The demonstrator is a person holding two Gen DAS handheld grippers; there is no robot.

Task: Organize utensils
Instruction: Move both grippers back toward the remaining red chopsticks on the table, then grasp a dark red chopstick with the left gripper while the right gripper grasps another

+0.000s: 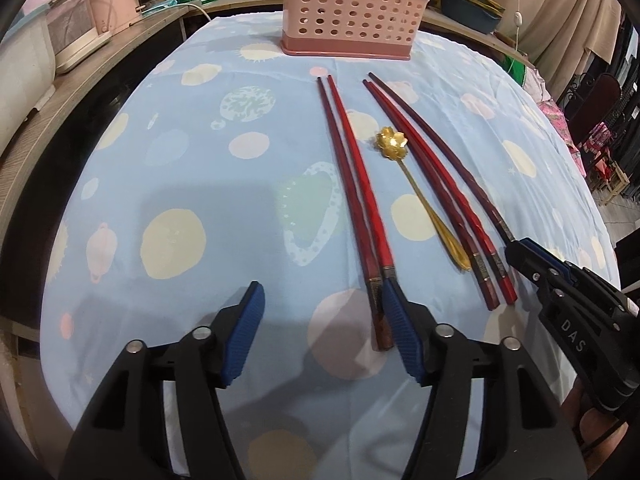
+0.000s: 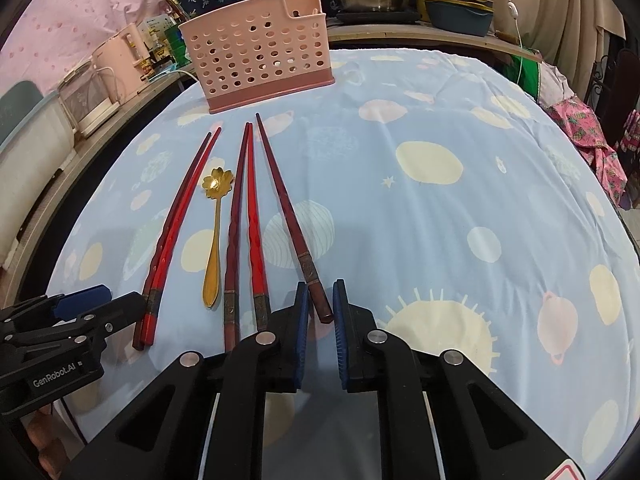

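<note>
We have five chopsticks and a gold spoon point(image 2: 214, 236) lying on the cloth-covered bench point(image 2: 440, 220), long axes running near to far toward the pink holder point(image 2: 256, 68) at the far side. The rightmost chopstick point(image 2: 292, 216) lies apart; its thick near end sits between the pads of the right tool point(image 2: 320, 312), jaws narrowed around it but apparently not yet clamped. The left tool point(image 1: 320, 304) hangs wide open, its right pad over the left chopstick pair point(image 1: 352, 184). We judge the right tool nearer its grasp.

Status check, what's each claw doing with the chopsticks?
Left claw open beside the red chopstick pair. Right claw straddling single dark-red chopstick, not clamped. Pink perforated holder unobstructed.
</note>
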